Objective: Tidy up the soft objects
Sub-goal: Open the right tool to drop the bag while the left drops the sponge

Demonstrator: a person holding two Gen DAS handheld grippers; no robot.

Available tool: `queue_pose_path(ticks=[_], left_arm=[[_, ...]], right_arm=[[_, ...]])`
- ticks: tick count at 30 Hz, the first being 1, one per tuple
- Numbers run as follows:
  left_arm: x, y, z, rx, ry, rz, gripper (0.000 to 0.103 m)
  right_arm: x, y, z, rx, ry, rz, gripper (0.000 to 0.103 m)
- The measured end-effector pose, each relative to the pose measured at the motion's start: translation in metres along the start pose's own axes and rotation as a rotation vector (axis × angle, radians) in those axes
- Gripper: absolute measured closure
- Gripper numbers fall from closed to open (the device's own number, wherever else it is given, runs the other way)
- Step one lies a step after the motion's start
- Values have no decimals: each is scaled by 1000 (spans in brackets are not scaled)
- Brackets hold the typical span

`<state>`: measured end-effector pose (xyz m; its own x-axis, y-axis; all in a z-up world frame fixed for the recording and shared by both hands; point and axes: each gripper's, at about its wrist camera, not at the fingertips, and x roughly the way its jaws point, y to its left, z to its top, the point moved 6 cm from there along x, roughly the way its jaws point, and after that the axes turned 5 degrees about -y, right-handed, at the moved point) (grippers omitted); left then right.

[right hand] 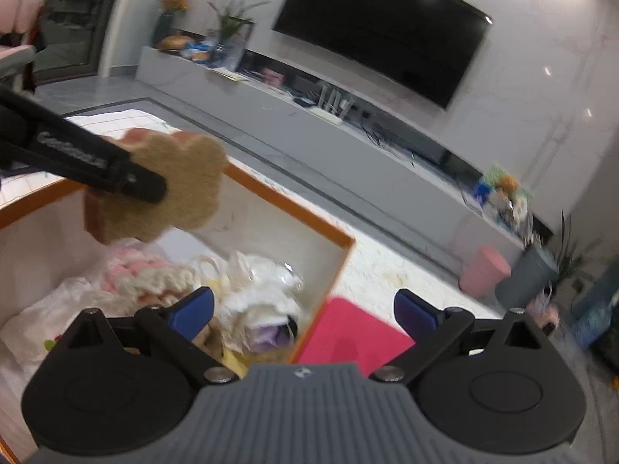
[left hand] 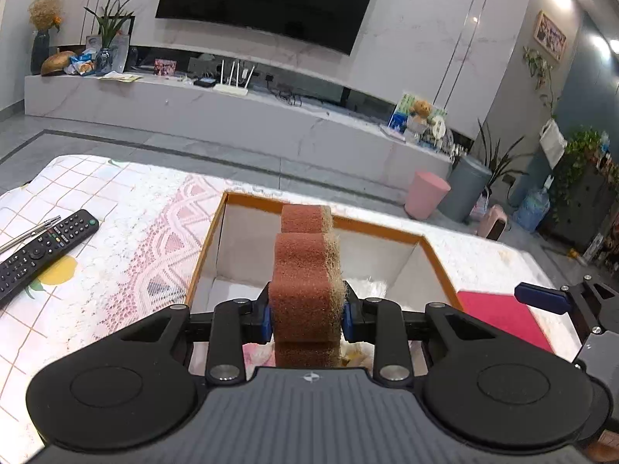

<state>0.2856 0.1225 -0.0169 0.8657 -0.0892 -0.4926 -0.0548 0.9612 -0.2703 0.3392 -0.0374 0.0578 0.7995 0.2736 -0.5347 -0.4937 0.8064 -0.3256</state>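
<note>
Rust-brown foam with a straw-coloured scouring face fills the left gripper (left hand: 306, 319): its jaws are closed partway on a lobed, wavy-edged sponge (left hand: 305, 270), blue pads pressing the foam side and the fibrous side near the sponge's near end, so most of its length sticks out ahead, over the open box (left hand: 425, 240). In the right wrist view the same sponge (right hand: 182, 189) shows its coarse tan face, cloud-shaped in outline, hanging above the box's inside.

It should handle as light and springy, by my reading: the foam gives under the pads and the rough fibre side offers plenty of friction, so slipping looks unlikely. A hold across the two flat faces near the middle would steady it better than one at the end, where the free part could wag.

The right gripper (right hand: 303, 311) has its jaws spread wide with nothing between them, above the box's orange-trimmed corner and a flat pink mat (right hand: 348, 334) lying just beside the box.

Inside the white-walled box (right hand: 329, 270) lie soft things already gathered: a chunky pink-and-cream knitted piece (right hand: 143, 276), crumpled white cloth or plastic (right hand: 259, 282), something pale purple. The box stands on a counter covered in a lace-patterned pink and white cloth (left hand: 154, 239); a black remote (left hand: 46, 251) and a pen (left hand: 29, 232) lie well apart on the left.
</note>
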Motion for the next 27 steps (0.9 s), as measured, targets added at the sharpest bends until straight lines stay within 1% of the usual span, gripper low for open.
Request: queue_pose_path(ticks=[3, 8, 10, 11, 13, 14, 15, 17, 18, 20, 22, 27], left_arm=[[5, -1, -5, 16, 36, 13, 68], [3, -1, -6, 28, 28, 40, 67], [3, -2, -6, 32, 27, 44, 63], [3, -2, -6, 29, 29, 48, 58], [3, -1, -6, 24, 25, 55, 43], [3, -1, -6, 24, 21, 55, 32], [3, -1, -6, 24, 20, 52, 26], [2, -1, -5, 8, 13, 44, 22], [2, -1, -4, -10, 10, 35, 15], [1, 0, -3, -43, 9, 4, 12], [0, -1, -1, -48, 7, -1, 9], [-4, -4, 2, 1, -33, 90, 9]], right_arm=[[3, -7, -11, 50, 26, 8, 7], [6, -2, -23, 37, 31, 25, 7], [6, 2, -27, 22, 18, 17, 8], [6, 4, -28, 13, 11, 12, 7], [8, 6, -30, 2, 1, 6, 6], [9, 7, -31, -8, -3, 1, 6], [9, 8, -32, -19, -6, -2, 5], [9, 11, -35, -42, -14, -12, 5], [9, 11, -36, -50, -19, -16, 5], [9, 13, -38, -67, -26, -25, 5], [9, 14, -39, -69, -28, -31, 5], [8, 13, -38, -57, -26, -29, 4]])
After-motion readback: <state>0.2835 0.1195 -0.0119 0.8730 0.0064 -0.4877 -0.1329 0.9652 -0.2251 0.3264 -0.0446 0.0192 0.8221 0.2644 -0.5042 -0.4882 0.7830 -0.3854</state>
